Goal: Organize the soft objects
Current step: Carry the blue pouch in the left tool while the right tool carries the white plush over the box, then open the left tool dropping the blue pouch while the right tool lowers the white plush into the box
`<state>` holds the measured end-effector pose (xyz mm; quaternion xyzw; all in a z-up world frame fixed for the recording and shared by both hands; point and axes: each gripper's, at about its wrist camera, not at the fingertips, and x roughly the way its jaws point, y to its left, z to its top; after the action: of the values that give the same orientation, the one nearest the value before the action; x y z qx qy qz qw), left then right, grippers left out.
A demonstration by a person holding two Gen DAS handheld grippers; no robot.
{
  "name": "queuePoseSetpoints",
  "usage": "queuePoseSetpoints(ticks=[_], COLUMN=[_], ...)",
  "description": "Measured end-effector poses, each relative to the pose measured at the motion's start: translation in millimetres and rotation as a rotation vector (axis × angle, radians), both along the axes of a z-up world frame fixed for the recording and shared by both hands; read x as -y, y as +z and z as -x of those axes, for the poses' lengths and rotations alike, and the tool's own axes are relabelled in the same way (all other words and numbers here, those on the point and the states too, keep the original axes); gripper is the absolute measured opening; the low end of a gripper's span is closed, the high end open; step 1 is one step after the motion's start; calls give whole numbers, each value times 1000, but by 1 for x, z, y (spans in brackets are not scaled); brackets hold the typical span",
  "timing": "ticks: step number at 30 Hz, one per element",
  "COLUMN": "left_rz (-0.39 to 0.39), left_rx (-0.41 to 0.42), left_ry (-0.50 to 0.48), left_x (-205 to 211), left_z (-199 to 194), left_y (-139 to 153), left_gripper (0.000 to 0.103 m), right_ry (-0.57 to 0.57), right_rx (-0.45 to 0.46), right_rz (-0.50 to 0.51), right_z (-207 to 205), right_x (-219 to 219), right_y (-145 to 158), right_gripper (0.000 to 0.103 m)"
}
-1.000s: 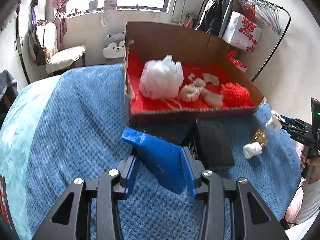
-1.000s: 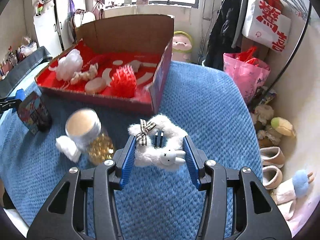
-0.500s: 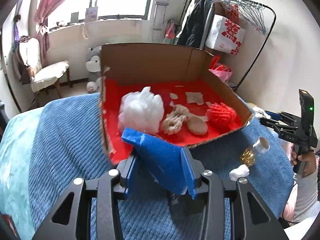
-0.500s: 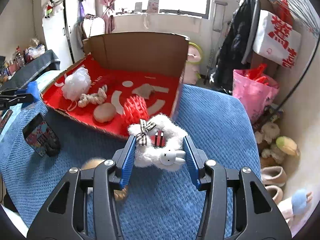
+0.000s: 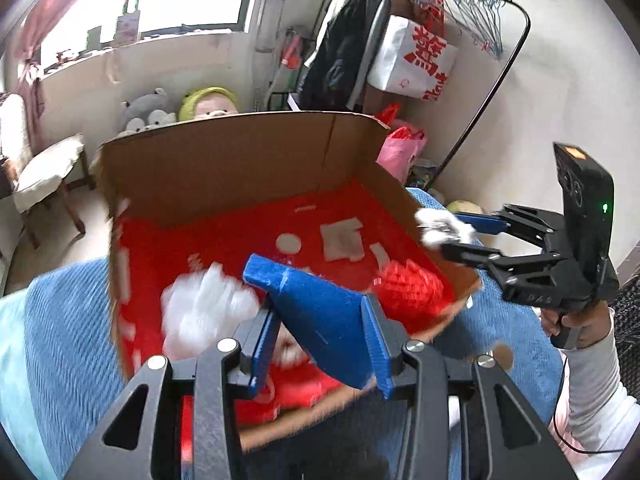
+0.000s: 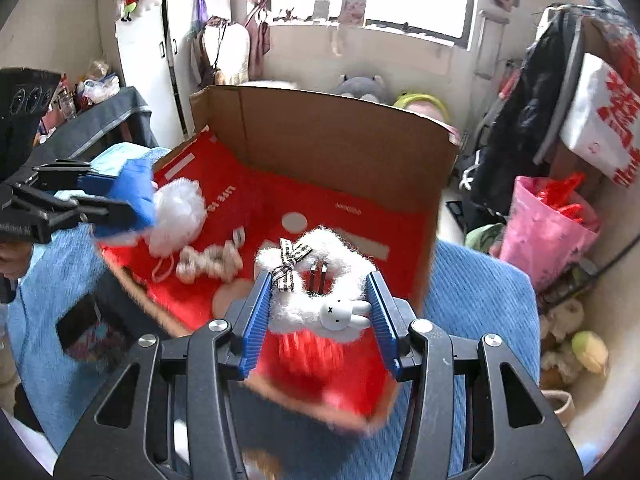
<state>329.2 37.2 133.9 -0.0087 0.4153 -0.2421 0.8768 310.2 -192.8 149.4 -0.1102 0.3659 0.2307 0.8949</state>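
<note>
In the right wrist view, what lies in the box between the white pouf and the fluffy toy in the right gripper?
A knotted cream rope toy lies on the red floor of the box, between the white pouf and the fluffy toy; the right wrist view shows it.

box floor (image 6: 224, 200) reads "LIVE", rest unreadable

Left wrist view: the left gripper (image 5: 320, 340) was closed on a blue cloth (image 5: 320, 312) above the near edge of a cardboard box (image 5: 224, 160) with a red lining. Inside the box lay a white mesh puff (image 5: 204, 312) at left and a red spiky ball (image 5: 412, 288) at right. At the box's right rim, the right gripper (image 5: 448, 232) gripped a white fluffy item (image 5: 440, 228) over a blue blanket (image 5: 68, 320).
</note>
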Motion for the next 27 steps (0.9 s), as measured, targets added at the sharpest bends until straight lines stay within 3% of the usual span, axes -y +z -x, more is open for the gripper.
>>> queuePoseSetpoints(ticks=[6, 15, 21, 27], left_rz=[-16, -22, -68, -62], left_rx=[-48, -196, -256, -299], left_ry=[-15, 65, 111, 138], left_x=[22, 29, 30, 24], left_z=[-75, -167, -190, -197], left_y=[-5, -43, -70, -85], left_gripper=[44, 44, 44, 44], right_ry=[6, -92, -142, -183], right_rx=[-89, -227, -297, -331], right_rz=[24, 103, 138, 174], right_z=[-68, -146, -174, -191], right_x=[-30, -55, -63, -68], right_y=[-1, -39, -61, -80], right_gripper=[45, 45, 45, 45])
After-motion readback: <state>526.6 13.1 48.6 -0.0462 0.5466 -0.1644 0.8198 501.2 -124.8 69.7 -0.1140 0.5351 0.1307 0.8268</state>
